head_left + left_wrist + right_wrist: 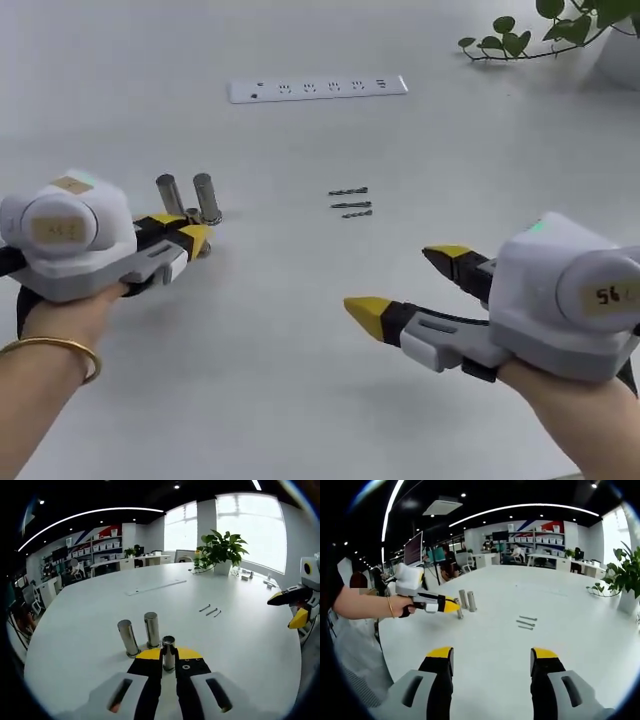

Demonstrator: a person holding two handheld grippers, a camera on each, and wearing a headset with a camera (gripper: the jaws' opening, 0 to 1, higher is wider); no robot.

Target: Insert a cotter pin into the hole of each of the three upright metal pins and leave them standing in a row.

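- Underneath everything, the white bench [300, 400] carries the work; a power strip [318, 88] lies at its far side.
- Next in size, the right gripper [405, 280] hangs above bare bench with its jaws spread wide and nothing between them; its own view shows the same wide gap [491, 655].
- The left gripper [195, 235] has its jaws drawn almost together on the third pin [168, 652], one yellow tip pressed to each side of it.
- From the head view that third pin [193, 215] is mostly hidden behind the jaw tips, so only its top shows.
- The other two metal pins [128, 637] stand upright on the bench just beyond the left jaws, close together, long axes vertical. The clamped pin is upright too.
- Whether any pin's base touches its neighbour cannot be told, and the holes through them are too small to make out.
- Three cotter pins [350, 204] lie flat on the bench, well apart from the upright pins. They are parallel, side by side, with long axes running left to right across the head view. Neither gripper touches them.
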